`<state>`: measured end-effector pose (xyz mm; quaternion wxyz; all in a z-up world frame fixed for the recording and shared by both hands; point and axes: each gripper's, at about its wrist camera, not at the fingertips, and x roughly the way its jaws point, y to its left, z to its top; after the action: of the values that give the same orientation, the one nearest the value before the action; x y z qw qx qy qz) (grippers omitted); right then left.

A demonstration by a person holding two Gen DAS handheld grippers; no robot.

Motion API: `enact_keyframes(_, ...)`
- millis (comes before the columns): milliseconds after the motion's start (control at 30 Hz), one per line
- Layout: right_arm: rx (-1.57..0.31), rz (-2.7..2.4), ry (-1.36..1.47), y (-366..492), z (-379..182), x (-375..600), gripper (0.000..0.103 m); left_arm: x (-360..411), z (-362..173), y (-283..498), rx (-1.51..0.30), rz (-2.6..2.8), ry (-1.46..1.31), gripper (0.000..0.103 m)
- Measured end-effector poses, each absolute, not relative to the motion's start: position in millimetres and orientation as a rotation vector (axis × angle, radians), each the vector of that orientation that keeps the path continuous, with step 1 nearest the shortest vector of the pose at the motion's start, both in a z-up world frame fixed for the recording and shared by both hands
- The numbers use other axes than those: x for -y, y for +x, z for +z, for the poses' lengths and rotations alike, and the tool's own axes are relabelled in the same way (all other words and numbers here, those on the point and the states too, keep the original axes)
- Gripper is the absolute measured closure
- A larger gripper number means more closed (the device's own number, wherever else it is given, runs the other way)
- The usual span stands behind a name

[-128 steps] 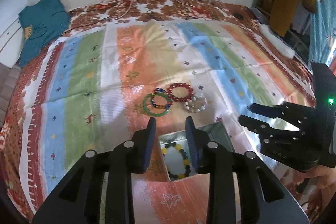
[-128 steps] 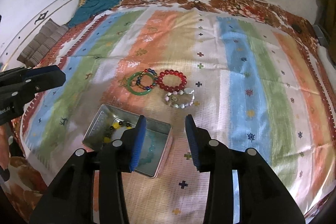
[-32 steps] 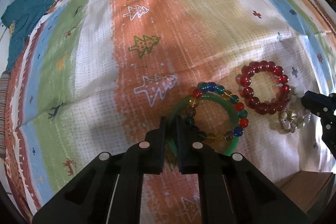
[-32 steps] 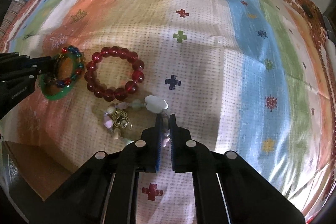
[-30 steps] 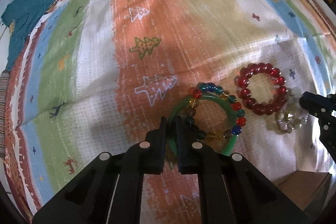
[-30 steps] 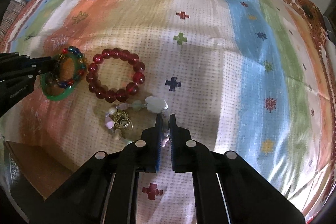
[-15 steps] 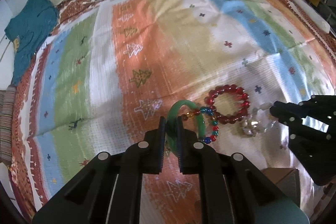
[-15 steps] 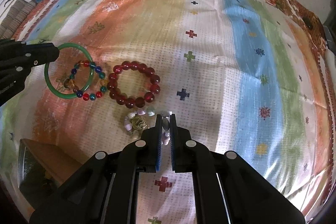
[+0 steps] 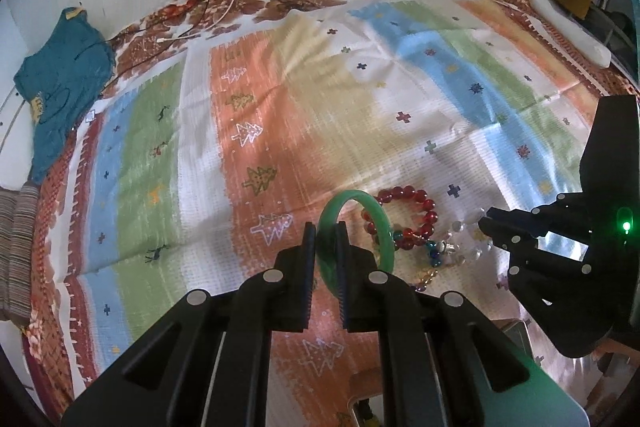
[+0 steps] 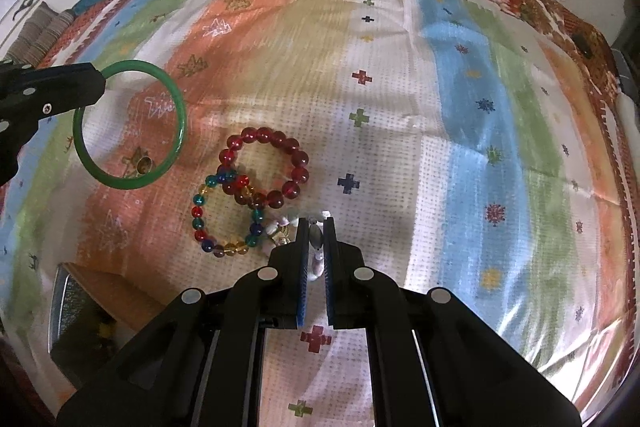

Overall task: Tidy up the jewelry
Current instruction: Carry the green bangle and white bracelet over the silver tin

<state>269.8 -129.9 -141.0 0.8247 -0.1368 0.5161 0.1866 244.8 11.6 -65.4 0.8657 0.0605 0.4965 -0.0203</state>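
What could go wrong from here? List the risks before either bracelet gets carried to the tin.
1. The left gripper pinches the green bangle only at its rim, so the smooth ring may swing or slip out.
2. The right gripper holds the pale bead bracelet beside the multicolour bead bracelet, which overlaps the red bead bracelet; lifting could snag and drag them.

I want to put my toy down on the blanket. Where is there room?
Bare cloth lies right of the red bead bracelet, on the blue stripe, and beyond it toward the wall. It is crowded near the multicolored bracelet, the pale bracelet in the right gripper, and the tin.
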Motion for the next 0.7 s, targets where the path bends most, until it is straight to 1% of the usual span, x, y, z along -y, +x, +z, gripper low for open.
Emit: enact_keyframes(700,-0.992,0.418,-0.24,242,-91,141,0.095,-23,-45,211,-1.015,-0.021,0.077,0.094)
